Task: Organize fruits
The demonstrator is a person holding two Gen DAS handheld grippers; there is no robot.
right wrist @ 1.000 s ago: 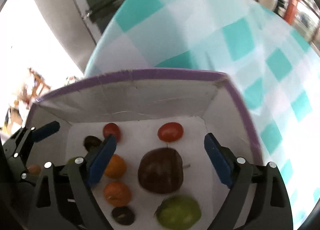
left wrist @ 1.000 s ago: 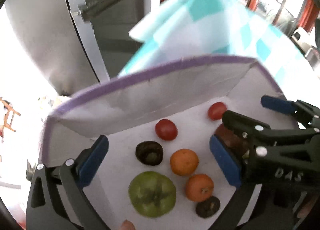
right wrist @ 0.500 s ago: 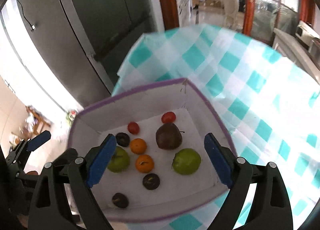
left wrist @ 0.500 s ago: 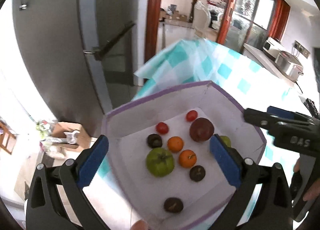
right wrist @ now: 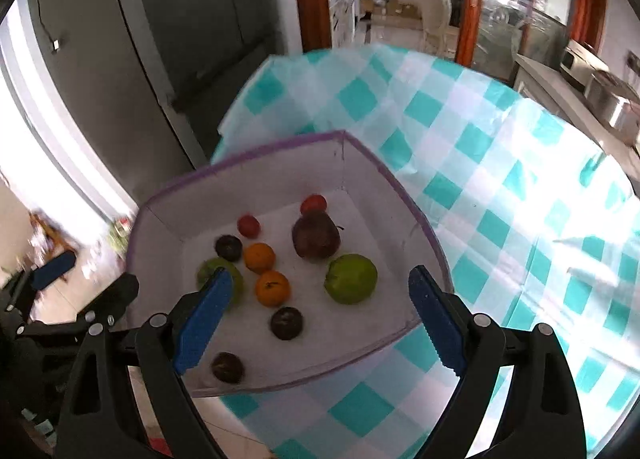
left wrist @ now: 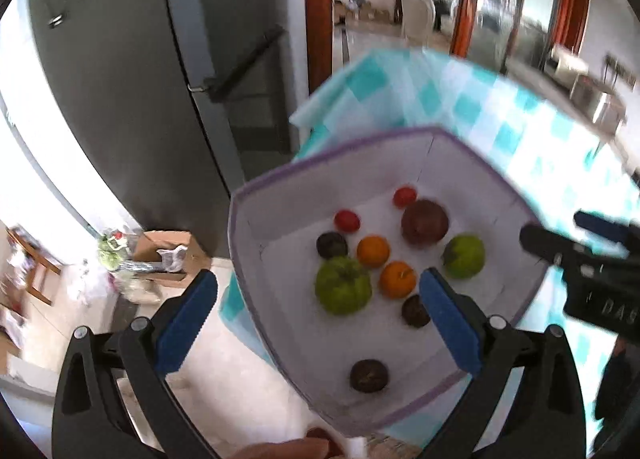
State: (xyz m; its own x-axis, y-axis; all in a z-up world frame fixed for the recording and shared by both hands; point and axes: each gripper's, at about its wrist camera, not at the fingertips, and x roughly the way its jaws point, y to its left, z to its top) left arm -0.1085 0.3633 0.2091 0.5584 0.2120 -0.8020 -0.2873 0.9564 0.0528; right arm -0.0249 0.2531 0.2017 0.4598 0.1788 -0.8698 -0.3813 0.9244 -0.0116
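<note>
hovering above the table, both tongs are spread wide and carry nothing: the right gripper (right wrist: 316, 323) hangs over the near corner of the box (right wrist: 256, 161), and the left gripper (left wrist: 316, 325) sits over its left side, one blue pad out past the wall above the floor. every fruit in view lies loose on the white floor of that purple-rimmed box, which rests at the edge of the checked tablecloth (right wrist: 500, 163). nearest sits a small dark fruit (right wrist: 227, 367) by the front wall, then another dark one (right wrist: 286, 323), then two oranges (right wrist: 272, 288) close together with a green apple (right wrist: 351, 278) to their right and a second green fruit (right wrist: 218, 279) partly behind the right gripper's pad. beyond these come a third dark fruit (right wrist: 229, 247) and a big dark red apple (right wrist: 316, 237), and farthest back two small red tomatoes (right wrist: 249, 225). by my reading, the gathering into the box looks finished, since no fruit shows on the cloth; if sorting by kind is wanted, that is still to do, as the kinds lie mixed.
</note>
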